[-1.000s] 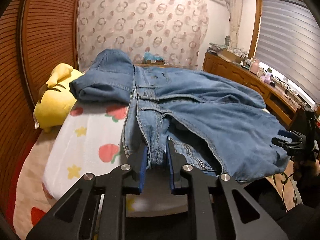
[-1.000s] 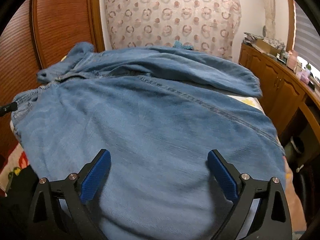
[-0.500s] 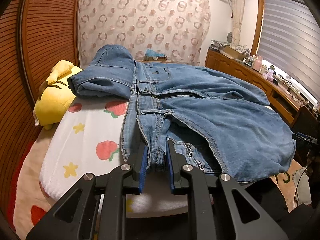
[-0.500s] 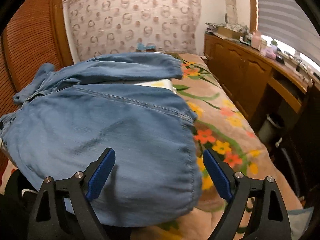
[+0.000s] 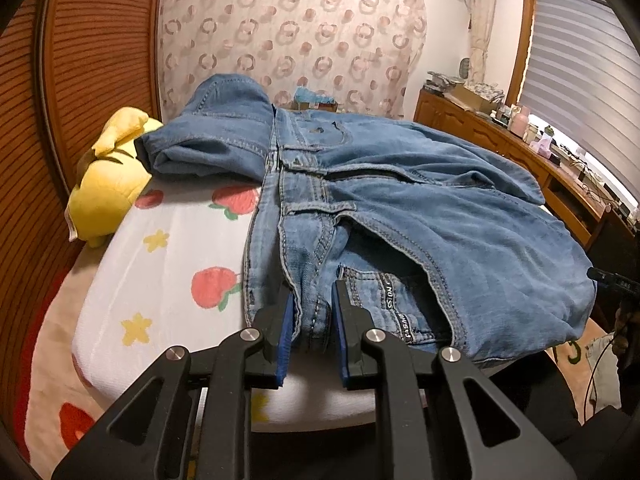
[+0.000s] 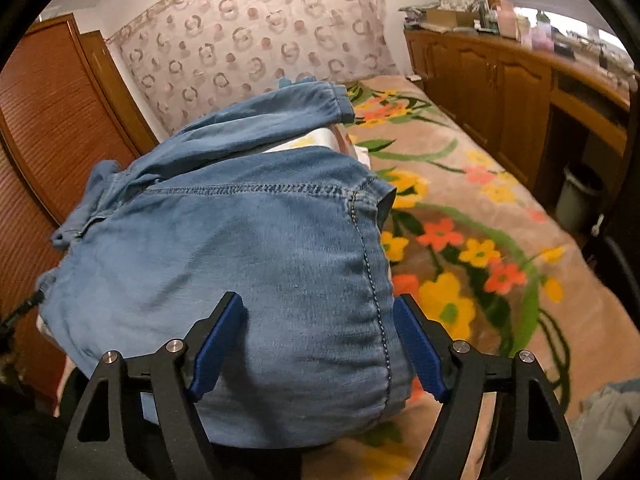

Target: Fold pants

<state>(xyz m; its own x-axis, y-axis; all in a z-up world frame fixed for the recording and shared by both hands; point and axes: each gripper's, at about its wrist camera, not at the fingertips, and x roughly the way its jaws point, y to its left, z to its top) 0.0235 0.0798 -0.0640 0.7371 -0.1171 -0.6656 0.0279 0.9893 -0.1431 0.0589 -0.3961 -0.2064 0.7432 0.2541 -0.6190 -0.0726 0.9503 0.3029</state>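
- Gripping the waistband edge of the jeans point(image 5: 400, 208), the left gripper point(image 5: 311, 332) sits at lower centre of the left wrist view, its blue pads clenched on a bunch of denim.
- The jeans lie spread over a white pad printed with strawberries and stars point(image 5: 168, 264), filling the centre and right of that frame; one leg is folded back toward the upper left, beside a yellow plush toy point(image 5: 108, 184).
- In the right wrist view the right gripper point(image 6: 320, 344) has its fingers spread wide, released, either side of a denim mound point(image 6: 248, 248) at frame centre.
- A floral blanket point(image 6: 472, 240) covers the right half.
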